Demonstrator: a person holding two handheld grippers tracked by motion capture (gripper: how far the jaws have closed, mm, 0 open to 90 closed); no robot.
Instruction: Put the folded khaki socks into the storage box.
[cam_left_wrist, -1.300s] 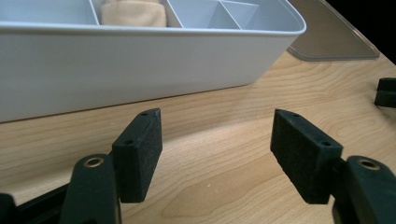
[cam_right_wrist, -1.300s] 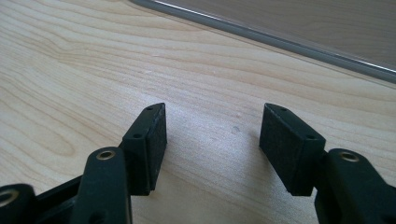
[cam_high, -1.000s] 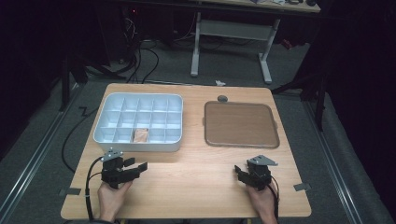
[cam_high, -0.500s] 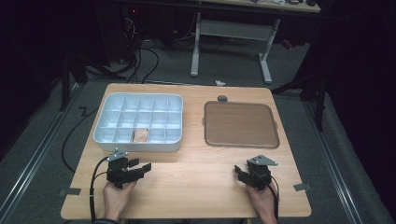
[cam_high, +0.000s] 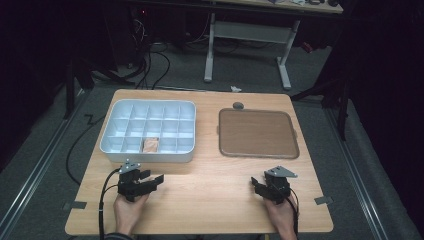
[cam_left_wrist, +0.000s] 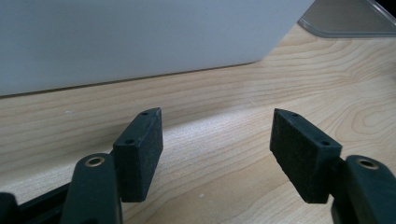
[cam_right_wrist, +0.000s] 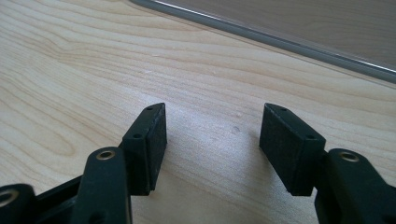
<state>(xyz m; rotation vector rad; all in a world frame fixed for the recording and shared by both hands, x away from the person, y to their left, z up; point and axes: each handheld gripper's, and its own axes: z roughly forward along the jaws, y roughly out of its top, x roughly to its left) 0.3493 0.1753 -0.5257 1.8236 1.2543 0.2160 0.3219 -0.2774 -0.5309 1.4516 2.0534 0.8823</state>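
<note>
A pale blue compartment box (cam_high: 115, 145) stands on the left half of the wooden table, with a small tan item (cam_high: 150, 145) in one front-row cell. A brown tray (cam_high: 257, 133) lies at the right. My left gripper (cam_high: 153, 179) rests near the front edge just below the box, open, nothing between its jaws; its own view has the left gripper (cam_left_wrist: 217, 140) facing the box wall (cam_left_wrist: 140, 37). My right gripper (cam_high: 257, 184) sits at the front right below the tray, open and empty. In its own view the right gripper (cam_right_wrist: 212, 135) faces the tray's rim (cam_right_wrist: 280, 42).
A small dark round object (cam_high: 238, 105) lies on the table behind the tray. Bare wood (cam_high: 210, 185) stretches between the two grippers. Cables trail off the left gripper toward the floor. A second table's legs (cam_high: 210, 45) stand beyond the far edge.
My left gripper has shifted slightly right and turned toward the table's middle. The right gripper has stayed put.
</note>
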